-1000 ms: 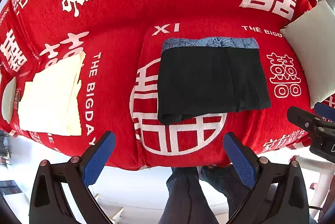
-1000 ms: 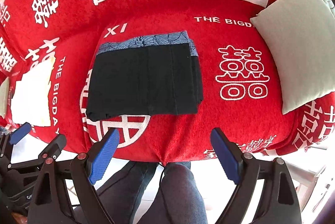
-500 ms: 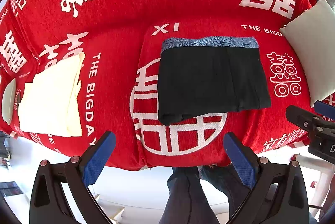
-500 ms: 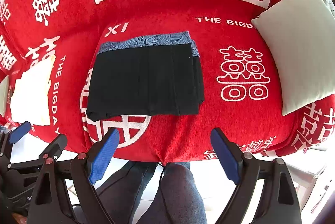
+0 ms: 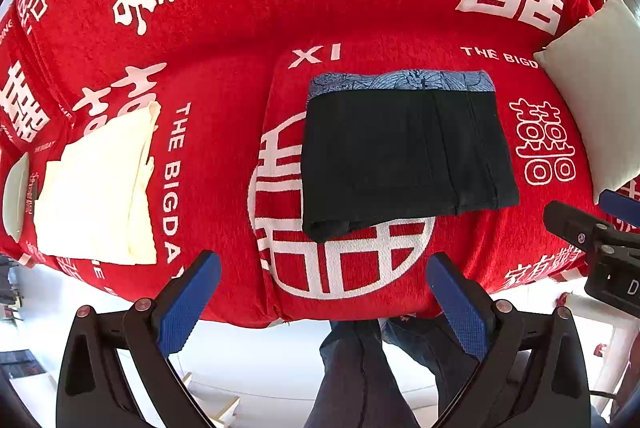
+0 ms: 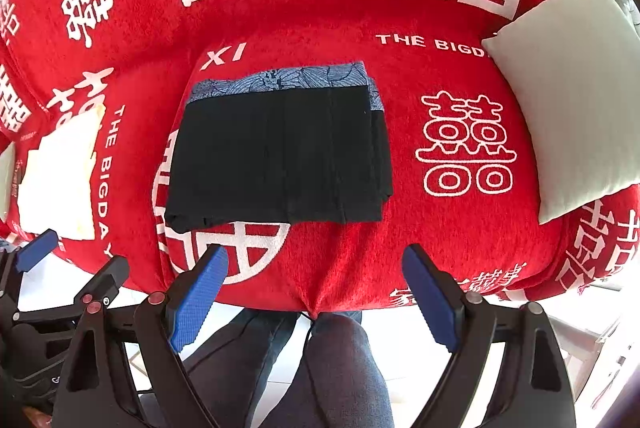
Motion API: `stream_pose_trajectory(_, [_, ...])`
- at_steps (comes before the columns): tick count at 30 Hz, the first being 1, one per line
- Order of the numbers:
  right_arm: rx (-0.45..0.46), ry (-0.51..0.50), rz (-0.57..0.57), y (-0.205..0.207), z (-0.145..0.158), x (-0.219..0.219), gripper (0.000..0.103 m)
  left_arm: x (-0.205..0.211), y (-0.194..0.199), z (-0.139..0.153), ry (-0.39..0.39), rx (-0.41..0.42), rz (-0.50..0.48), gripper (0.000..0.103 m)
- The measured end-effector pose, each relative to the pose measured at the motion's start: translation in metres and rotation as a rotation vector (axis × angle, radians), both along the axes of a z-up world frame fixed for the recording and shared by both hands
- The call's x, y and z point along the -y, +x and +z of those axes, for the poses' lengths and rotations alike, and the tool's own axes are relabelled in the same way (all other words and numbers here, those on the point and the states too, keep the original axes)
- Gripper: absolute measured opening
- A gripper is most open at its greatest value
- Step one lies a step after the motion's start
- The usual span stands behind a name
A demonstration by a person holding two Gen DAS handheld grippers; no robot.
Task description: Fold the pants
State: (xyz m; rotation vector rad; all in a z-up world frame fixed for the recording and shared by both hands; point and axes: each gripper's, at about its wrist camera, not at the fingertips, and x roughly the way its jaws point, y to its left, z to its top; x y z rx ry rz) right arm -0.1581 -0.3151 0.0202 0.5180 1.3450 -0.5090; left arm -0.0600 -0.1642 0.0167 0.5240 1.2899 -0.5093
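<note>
Surface: a sofa (image 5: 224, 40) under a red cover printed with white characters and lettering.
Pants: black pants (image 5: 404, 156) lie folded into a flat rectangle on the middle seat cushion, over a large white circular print. A blue patterned waistband runs along the far edge. The near left corner shows bunched layers.
Pants, right wrist view: the same folded pants (image 6: 280, 152) sit left of centre, with stacked layer edges visible on the right side.
Left hand-held gripper: the left hand-held gripper (image 5: 324, 284) hangs above the front edge of the seat, jaws spread wide, released, nothing between the blue pads. It is apart from the pants.
Right hand-held gripper: the right hand-held gripper (image 6: 316, 280) is likewise released, jaws wide, empty, and clear of the pants.
Other items: a folded cream cloth (image 5: 100, 188) lies on the left cushion; a pale cushion (image 6: 568, 88) rests at the right end.
Person: legs (image 6: 320, 372) in dark trousers show below the seat edge.
</note>
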Motion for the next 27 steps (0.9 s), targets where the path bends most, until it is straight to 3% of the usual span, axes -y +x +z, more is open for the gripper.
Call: stream_pose_trajectory(27, [-0.008, -0.027, 0.045, 0.0059, 0.0, -0.003, 0.091, -0.0008, 0.0028, -0.0014, -0.013, -0.011, -0.031, 0.103])
